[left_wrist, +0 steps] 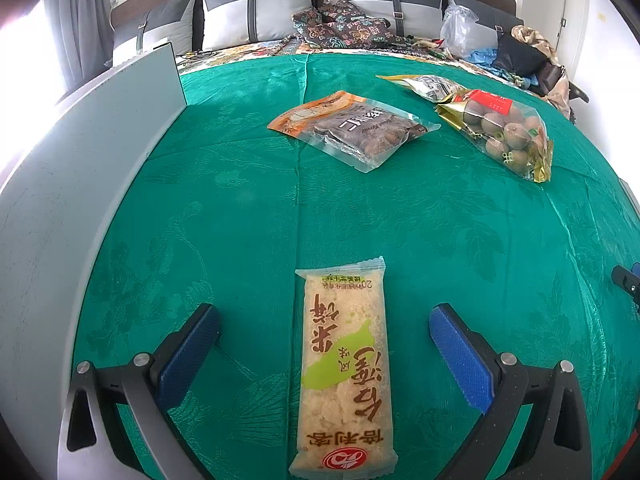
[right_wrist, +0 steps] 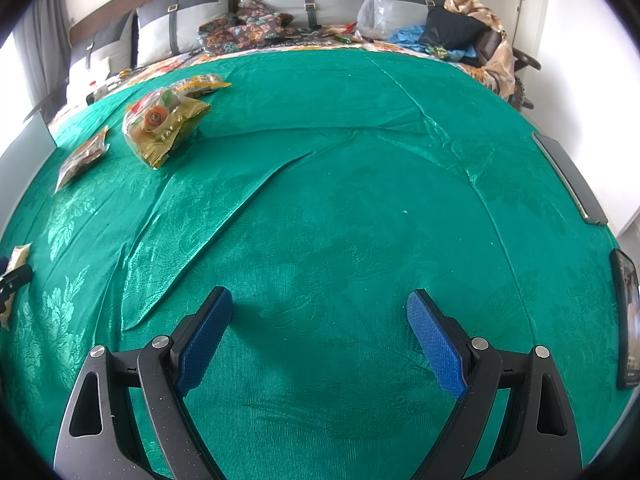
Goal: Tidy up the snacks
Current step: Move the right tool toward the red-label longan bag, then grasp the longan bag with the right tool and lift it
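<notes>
A long pale rice-cracker packet [left_wrist: 345, 368] lies flat on the green cloth [left_wrist: 240, 208], lengthwise between the fingers of my left gripper [left_wrist: 324, 322], which is open and not touching it. Farther back lie an orange-edged nut packet [left_wrist: 352, 128], a clear bag of round brown snacks [left_wrist: 504, 132] and a yellow-edged packet [left_wrist: 428, 86]. My right gripper [right_wrist: 320, 312] is open and empty over bare cloth. In the right wrist view the snack bag [right_wrist: 164, 128], the nut packet [right_wrist: 82, 162] and the cracker packet's end [right_wrist: 18, 258] lie at the far left.
A grey board [left_wrist: 80, 160] stands along the left side. A dark flat tablet [right_wrist: 568, 178] and a phone [right_wrist: 626, 320] lie at the cloth's right edge. Pillows, a patterned cloth [left_wrist: 344, 20], a plastic bag [left_wrist: 458, 28] and clothes crowd the back.
</notes>
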A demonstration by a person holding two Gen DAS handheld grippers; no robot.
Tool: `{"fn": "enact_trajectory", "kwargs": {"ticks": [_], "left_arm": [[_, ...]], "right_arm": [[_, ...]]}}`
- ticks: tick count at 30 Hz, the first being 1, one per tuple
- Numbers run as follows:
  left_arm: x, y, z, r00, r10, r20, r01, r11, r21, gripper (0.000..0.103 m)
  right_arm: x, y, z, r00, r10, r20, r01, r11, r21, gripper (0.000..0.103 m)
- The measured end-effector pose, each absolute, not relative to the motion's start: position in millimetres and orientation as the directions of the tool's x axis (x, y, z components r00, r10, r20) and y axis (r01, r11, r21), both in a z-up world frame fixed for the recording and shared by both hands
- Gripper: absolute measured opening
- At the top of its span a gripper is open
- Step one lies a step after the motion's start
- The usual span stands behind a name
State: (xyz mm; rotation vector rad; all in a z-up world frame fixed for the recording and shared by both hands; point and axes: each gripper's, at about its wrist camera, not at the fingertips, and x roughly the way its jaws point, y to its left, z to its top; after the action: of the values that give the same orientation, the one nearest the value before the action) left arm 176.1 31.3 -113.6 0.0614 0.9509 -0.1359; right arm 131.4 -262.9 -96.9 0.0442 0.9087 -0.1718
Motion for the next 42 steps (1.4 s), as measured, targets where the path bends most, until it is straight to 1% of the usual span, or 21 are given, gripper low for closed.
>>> {"fn": "enact_trajectory", "kwargs": {"ticks": [12, 15, 18, 20, 22, 25, 27, 29, 33, 35, 36, 37, 38, 42], "left_arm": [[175, 31, -113, 0.574, -0.087, -0.814, 0.139, 0.990, -0.008, 0.103], [175, 31, -113, 0.574, -0.087, -0.814, 0.139, 0.990, -0.008, 0.103], [175, 31, -113, 0.574, -0.087, -0.814, 0.138, 0.990, -0.008, 0.103], [175, 31, -113, 0.574, -0.087, -0.814, 0.139, 0.990, -0.008, 0.103], [176, 32, -113, 0.574, -0.087, -0.814, 0.139, 0.990, -0.008, 0.103], [176, 32, -113, 0.574, -0.087, -0.814, 0.139, 0.990, -0.008, 0.103], [176, 32, -113, 0.574, -0.087, -0.814, 0.139, 0.990, -0.008, 0.103], [176, 32, -113, 0.574, -0.087, -0.814, 0.139, 0.990, -0.008, 0.103], [176, 32, -113, 0.574, -0.088, -0.814, 0.139, 0.990, -0.009, 0.103], [176, 32, -113, 0.574, -0.088, -0.814, 0.138, 0.990, -0.009, 0.103], [176, 32, -113, 0.575, -0.087, -0.814, 0.138, 0.990, -0.008, 0.103], [176, 32, -113, 0.575, -0.087, -0.814, 0.138, 0.990, -0.008, 0.103], [176, 32, -113, 0.575, -0.087, -0.814, 0.139, 0.990, -0.008, 0.103], [176, 32, -113, 0.575, -0.086, -0.814, 0.138, 0.990, -0.007, 0.103]], "right_arm": [[130, -263, -97, 0.601, -0.124, -0.790, 0.165, 0.986, -0.029, 0.092], [138, -256, -91, 0.582, -0.072, -0.810, 0.054, 0.997, -0.049, 0.089], [156, -239, -68, 0.627, -0.028, -0.778, -0.062, 0.994, -0.087, 0.090], [181, -223, -51, 0.638, 0.006, -0.770, -0.149, 0.982, -0.116, 0.090], [213, -204, -39, 0.624, 0.026, -0.781, -0.231, 0.961, -0.153, 0.090], [250, -176, -30, 0.623, 0.022, -0.782, -0.320, 0.920, -0.228, 0.090], [273, -157, -30, 0.602, 0.047, -0.797, -0.383, 0.893, -0.236, 0.090], [297, -142, -41, 0.554, 0.024, -0.832, -0.413, 0.876, -0.249, 0.090], [327, -131, -73, 0.460, -0.077, -0.885, -0.433, 0.850, -0.299, 0.090], [331, -135, -84, 0.411, -0.087, -0.907, -0.429, 0.860, -0.277, 0.086], [328, -142, -84, 0.394, -0.059, -0.917, -0.419, 0.877, -0.237, 0.076], [325, -147, -83, 0.398, -0.050, -0.916, -0.398, 0.890, -0.222, 0.074], [321, -154, -78, 0.398, -0.032, -0.917, -0.374, 0.907, -0.194, 0.067], [292, -180, -64, 0.377, 0.047, -0.925, -0.271, 0.961, -0.062, 0.063]]}}
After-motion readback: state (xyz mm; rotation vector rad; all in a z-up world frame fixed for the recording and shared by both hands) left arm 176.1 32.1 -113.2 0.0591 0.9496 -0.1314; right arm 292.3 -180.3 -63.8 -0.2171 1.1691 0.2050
